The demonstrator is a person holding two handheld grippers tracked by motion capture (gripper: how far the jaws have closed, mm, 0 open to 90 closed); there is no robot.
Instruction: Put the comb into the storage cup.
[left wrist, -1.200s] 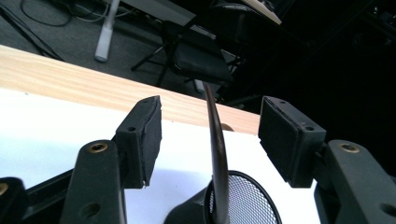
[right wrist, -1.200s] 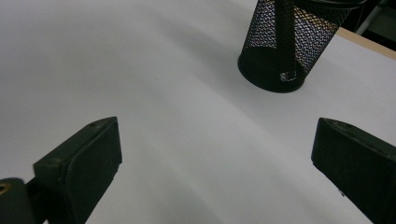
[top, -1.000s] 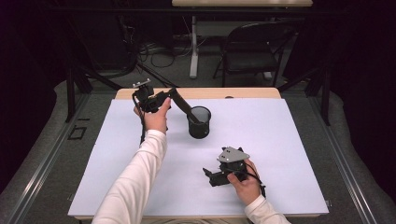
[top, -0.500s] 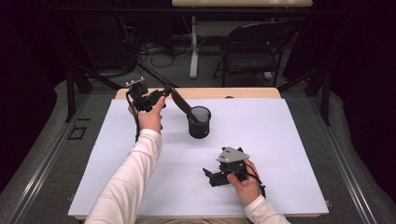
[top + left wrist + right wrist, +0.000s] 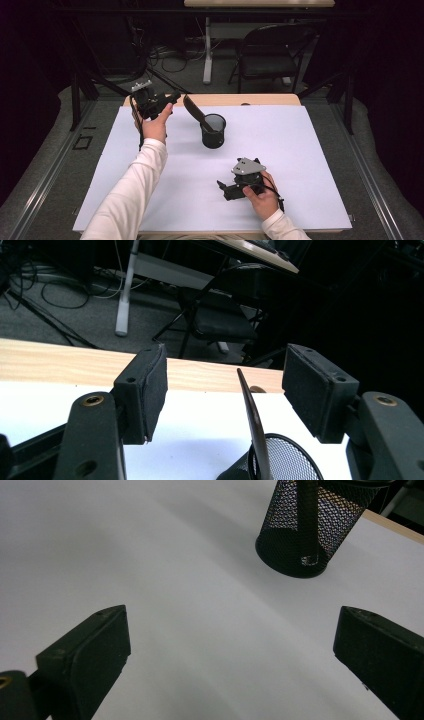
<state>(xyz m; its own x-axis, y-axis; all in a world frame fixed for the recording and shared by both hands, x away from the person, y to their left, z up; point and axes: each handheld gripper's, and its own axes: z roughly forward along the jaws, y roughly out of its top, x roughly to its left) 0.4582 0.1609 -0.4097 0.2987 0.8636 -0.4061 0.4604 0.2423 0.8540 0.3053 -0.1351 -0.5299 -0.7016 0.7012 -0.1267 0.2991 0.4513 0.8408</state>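
Observation:
A black mesh cup (image 5: 213,132) stands upright on the white sheet, left of the middle. A dark flat utensil (image 5: 192,108) leans out of it, tilted up and to the left. My left gripper (image 5: 175,97) hovers just left of the utensil's top end, jaws pointing right. In the left gripper view the left gripper (image 5: 230,390) is open, and the utensil's thin edge (image 5: 252,425) rises between the pads without touching them, above the cup (image 5: 292,460). My right gripper (image 5: 222,187) rests low near the front, open, its right gripper view (image 5: 230,655) facing the cup (image 5: 310,525) across bare sheet.
The white sheet (image 5: 300,150) covers most of the wooden table (image 5: 250,100), whose far edge shows bare. Behind the table are a black chair (image 5: 270,50), cables and a white table leg (image 5: 207,55) on the floor.
My left gripper has drawn back a little to the left, away from the utensil's top end. The utensil still leans in the cup. The right gripper has not moved.

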